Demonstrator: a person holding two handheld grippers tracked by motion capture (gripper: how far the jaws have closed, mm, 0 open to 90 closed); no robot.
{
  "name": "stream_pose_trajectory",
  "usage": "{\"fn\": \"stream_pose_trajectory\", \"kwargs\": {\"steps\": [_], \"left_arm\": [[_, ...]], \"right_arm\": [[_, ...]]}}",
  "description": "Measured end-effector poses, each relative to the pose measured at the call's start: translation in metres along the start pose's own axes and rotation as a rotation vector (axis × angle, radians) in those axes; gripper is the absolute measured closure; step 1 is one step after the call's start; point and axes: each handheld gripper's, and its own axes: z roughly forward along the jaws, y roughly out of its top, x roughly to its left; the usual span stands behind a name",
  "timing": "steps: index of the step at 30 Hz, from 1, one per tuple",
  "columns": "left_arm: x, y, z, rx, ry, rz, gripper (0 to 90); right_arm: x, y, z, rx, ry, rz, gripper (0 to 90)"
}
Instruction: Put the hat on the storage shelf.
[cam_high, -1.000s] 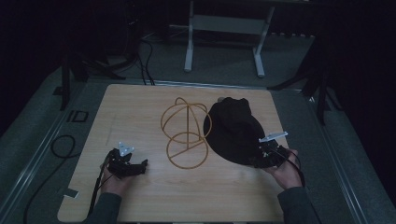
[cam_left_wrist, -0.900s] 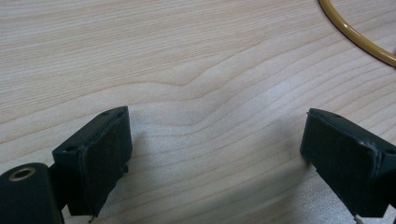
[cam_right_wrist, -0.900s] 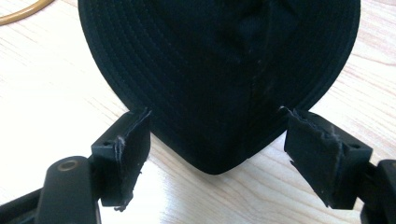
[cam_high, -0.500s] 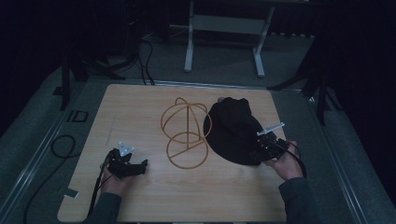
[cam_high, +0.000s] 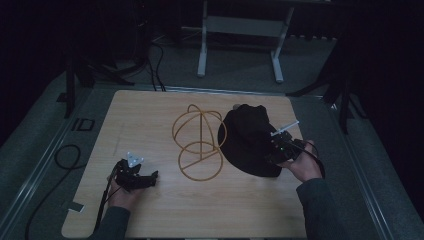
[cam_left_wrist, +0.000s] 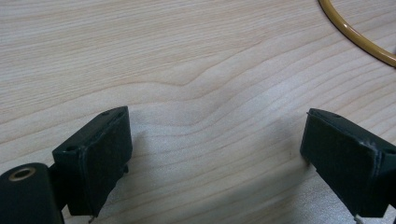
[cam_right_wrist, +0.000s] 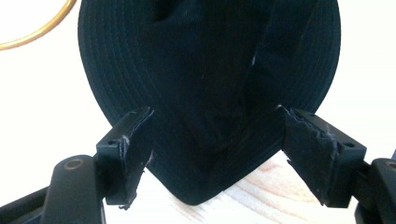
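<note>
The right gripper (cam_right_wrist: 212, 154) is seen with its jaws spread wide to either side of the near edge of the hat (cam_right_wrist: 210, 70), whose stitched brim is folded to a blunt tip lying between the jaws and just short of their roots; no pinch has been made. The step in hand is judged to be a grasp of that brim. For a sound grip, the gripper is best eased forward until the brim lies well between the pads, kept low so that the lower pad slides under the cloth instead of pushing it along the table (cam_high: 150, 115), and then closed on the stiffer stitched rim, not on the limp crown. From above, the right gripper (cam_high: 281, 149) is found at the near right edge of the hat (cam_high: 247, 140), the crown lying beyond it and to its left. Just left of the hat, a golden wire frame (cam_high: 199, 142) rests on the table; it is probably the stand meant for the hat. The left gripper (cam_high: 136, 175) is held low over bare wood, well apart from the hat, its jaws likewise spread and empty (cam_left_wrist: 215, 158), with an arc of the frame (cam_left_wrist: 355, 35) beyond its right jaw.
</note>
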Motion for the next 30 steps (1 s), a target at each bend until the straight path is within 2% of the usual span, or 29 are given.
{"fn": "stream_pose_trajectory", "kwargs": {"steps": [13, 19, 30], "left_arm": [[0.000, 0.000, 0.000, 0.000, 0.000, 0.001, 9.4], [0.000, 0.000, 0.000, -0.001, 0.000, 0.000, 9.4], [0.000, 0.000, 0.000, 0.000, -0.001, 0.000, 9.4]], "right_arm": [[-0.001, 0.037, 0.003, 0.066, 0.012, -0.045, 30.0], [-0.004, 0.048, 0.005, 0.093, 0.033, -0.037, 33.5], [-0.008, 0.067, 0.015, 0.135, 0.042, -0.028, 36.0]]}}
